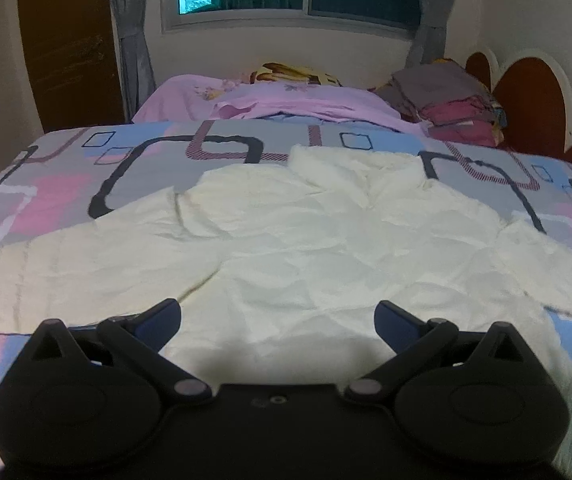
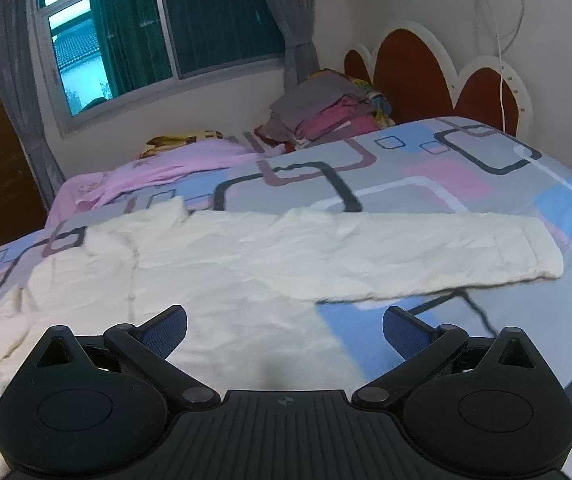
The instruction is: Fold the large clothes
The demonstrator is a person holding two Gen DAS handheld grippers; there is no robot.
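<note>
The bed [image 1: 66, 184] fills both views, covered by a sheet printed with grey, blue and pink blocks and dark outlined squares. Beyond the claws, at its far side, lies a pink blanket [image 1: 294, 100], and to the right of that a pile of folded clothes [image 1: 450, 100] in grey and maroon against the scalloped headboard [image 1: 534, 100]. A window [image 2: 158, 40] with grey curtains sits in the far wall.

The white garment [image 1: 306, 232] lies spread flat on the bed, crumpled, directly ahead of and under both claws. In the left wrist view one sleeve runs off to the left of the claw and another to the right, with the collar end farthest away. In the right wrist view a long sleeve [image 2: 426, 252] stretches ahead and to the right of the claw, its cuff lying flat on the sheet.

The left claw [image 1: 278, 320] stands wide, empty, above the garment's near part. The right claw [image 2: 285, 326] also stands wide, empty, over the garment's edge, its right finger above bare sheet.
</note>
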